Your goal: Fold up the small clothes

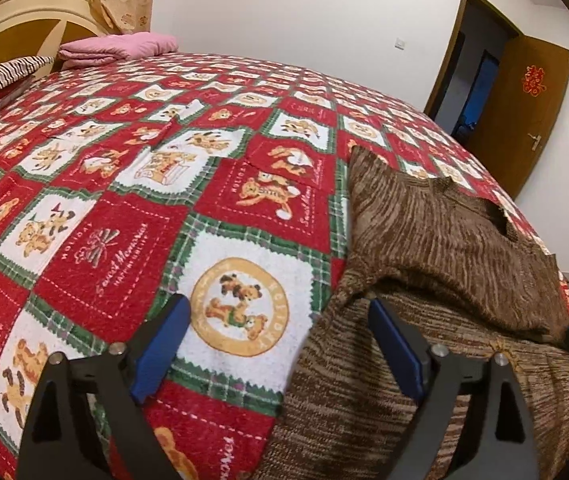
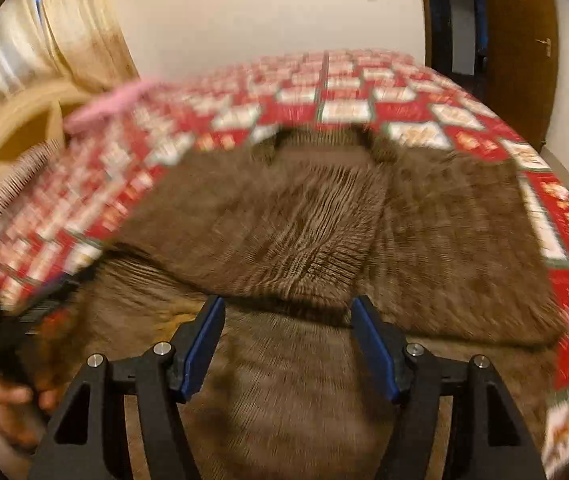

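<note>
A brown striped knitted garment [image 1: 436, 248] lies on the bed, partly folded, with one layer laid over another. In the left wrist view my left gripper [image 1: 278, 316] is open and empty, with the garment's left edge by its right finger. In the blurred right wrist view the garment [image 2: 284, 216] spreads wide in front of my right gripper [image 2: 288, 320], which is open and empty just above the near part of the cloth. The left gripper [image 2: 24, 312] shows at the left edge of that view, with the holding hand below it.
The bed is covered by a red, white and green bear-print quilt [image 1: 124, 208]. A folded pink cloth [image 1: 116, 46] and a striped pillow [image 1: 0, 76] lie by the wooden headboard [image 1: 16, 28]. An open brown door [image 1: 520, 116] stands at the right.
</note>
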`<state>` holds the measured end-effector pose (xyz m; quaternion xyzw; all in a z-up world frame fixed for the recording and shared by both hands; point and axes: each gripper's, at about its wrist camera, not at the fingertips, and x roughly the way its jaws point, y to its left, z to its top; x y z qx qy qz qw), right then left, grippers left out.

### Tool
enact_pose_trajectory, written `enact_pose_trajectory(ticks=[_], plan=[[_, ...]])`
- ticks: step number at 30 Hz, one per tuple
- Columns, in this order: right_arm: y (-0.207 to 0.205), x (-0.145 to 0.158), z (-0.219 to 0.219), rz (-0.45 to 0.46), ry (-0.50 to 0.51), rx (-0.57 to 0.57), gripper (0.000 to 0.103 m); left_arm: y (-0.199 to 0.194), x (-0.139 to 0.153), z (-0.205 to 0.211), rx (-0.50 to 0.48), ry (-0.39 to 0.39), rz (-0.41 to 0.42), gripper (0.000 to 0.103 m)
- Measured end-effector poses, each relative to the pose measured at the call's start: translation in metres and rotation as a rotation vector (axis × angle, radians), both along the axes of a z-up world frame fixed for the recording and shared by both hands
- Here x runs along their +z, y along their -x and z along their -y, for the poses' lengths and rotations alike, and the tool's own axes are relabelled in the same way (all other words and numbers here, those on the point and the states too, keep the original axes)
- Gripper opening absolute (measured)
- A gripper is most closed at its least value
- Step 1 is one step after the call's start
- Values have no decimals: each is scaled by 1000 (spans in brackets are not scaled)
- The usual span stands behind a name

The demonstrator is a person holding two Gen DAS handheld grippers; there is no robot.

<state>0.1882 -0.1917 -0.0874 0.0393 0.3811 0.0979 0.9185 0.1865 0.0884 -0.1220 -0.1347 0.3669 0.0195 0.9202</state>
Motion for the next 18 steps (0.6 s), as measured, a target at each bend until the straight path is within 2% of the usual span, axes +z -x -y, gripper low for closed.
enact_pose_trajectory(ticks=[5,7,10,11,15,18], plan=[[97,52,60,157,-38,-125,67,4,1,-7,-47,69,11,101],[125,63,82,169,-39,-183,67,7,2,-3,-68,39,-9,101],[170,69,117,159,-67,-272,67,22,4,16,-104,-120,-52,101],[181,69,127,149,-86,-289,67,31,6,22,-131,-151,-52,101],[205,67,145,81,-120,-264,67,75,17,25,-262,-81,7,101],[225,65,142,45,-63,-210,67,112,31,16,-344,-69,52,101]])
